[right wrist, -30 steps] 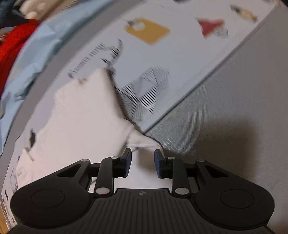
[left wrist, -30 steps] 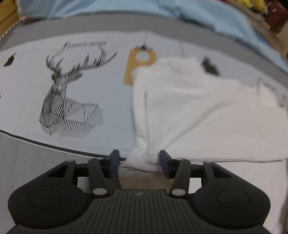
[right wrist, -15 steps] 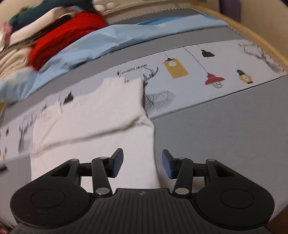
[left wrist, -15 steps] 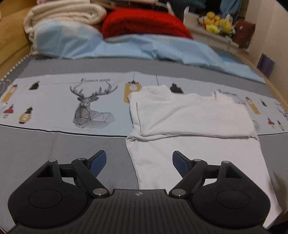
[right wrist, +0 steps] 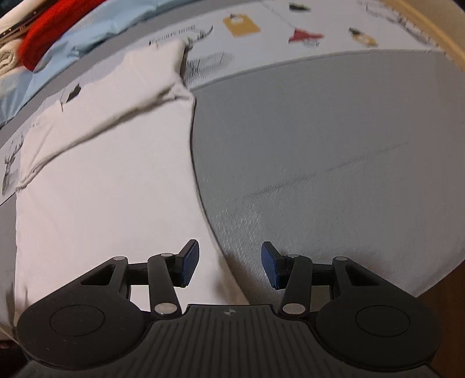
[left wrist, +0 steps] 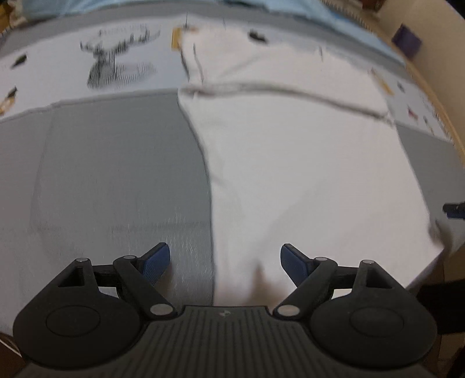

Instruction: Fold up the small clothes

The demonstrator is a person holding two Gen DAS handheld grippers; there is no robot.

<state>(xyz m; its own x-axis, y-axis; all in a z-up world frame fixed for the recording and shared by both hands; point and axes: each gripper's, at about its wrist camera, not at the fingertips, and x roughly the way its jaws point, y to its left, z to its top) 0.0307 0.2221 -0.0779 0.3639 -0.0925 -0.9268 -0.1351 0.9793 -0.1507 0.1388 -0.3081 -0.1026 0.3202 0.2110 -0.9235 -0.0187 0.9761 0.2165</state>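
One white garment (left wrist: pixel 290 162) lies flat on the grey bedcover (left wrist: pixel 116 162), partly overlapping the printed band (right wrist: pixel 319 32) that runs across it. Its far portion is already turned back toward the near side: a doubled layer ends in a raised edge (right wrist: pixel 110 116) crossing the cloth from side to side. Judged from this, one fold is complete. The near half remains a single spread layer, so at least one further fold is outstanding, probably from the near hem upward or side to side.

The left gripper (left wrist: pixel 225 261) has its jaws spread wide and grasps nothing. It hovers low over the garment's near left edge, one blue pad (left wrist: pixel 155 261) over the bedcover, the other over the cloth. The right gripper (right wrist: pixel 229 261) is likewise released and empty, straddling the garment's near right edge. Both appear placed to take the near corners, though contact with the cloth cannot be confirmed. The left view is motion-blurred.

Count: one garment under work; two grippers, both unclenched; one bedcover. At the far side, outside the work area: one pale blue sheet (right wrist: pixel 96 26), one red knitted item (right wrist: pixel 49 32), one cream folded item (right wrist: pixel 7 59). Deer prints (left wrist: pixel 116 64) and lantern prints (right wrist: pixel 241 24) on the band are decoration only.
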